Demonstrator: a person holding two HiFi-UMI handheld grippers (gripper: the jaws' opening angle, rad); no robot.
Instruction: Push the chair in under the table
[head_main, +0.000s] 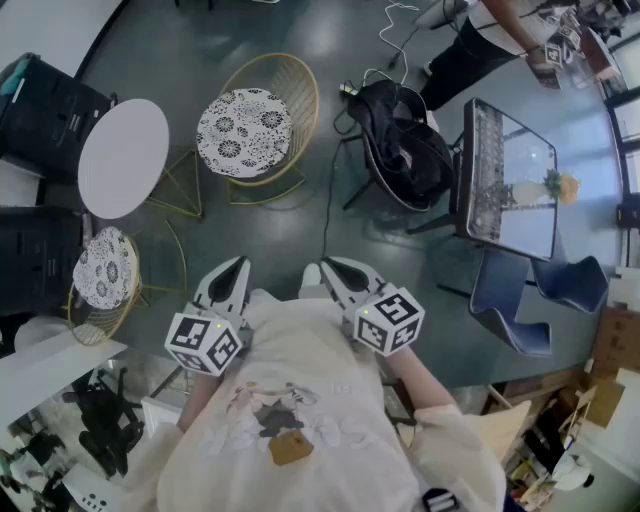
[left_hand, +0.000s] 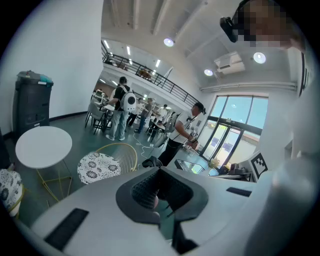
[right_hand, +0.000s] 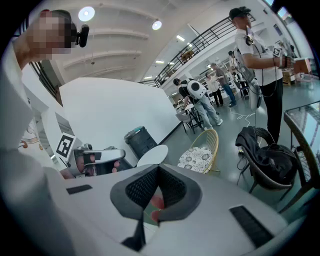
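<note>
**Head view.** The left tool (head_main: 238, 266) and right tool (head_main: 326, 268) were held at the person's chest, above bare floor and well apart from all furniture. A gold chair (head_main: 255, 120) stood far left, just beside a round bench (head_main: 122, 158) but not under it. A dark chair (head_main: 418, 195) carrying a black bag (head_main: 395, 120) stood left of a glass bench (head_main: 525, 225). Which chair was meant could not be told.

**Left gripper view.** The jaws were pressed together at the tips, with nothing between them.

**Right gripper view.** The jaws were likewise pressed together and empty.

**Progress.** The task appeared not begun: approach, contact and push all remained.
</note>
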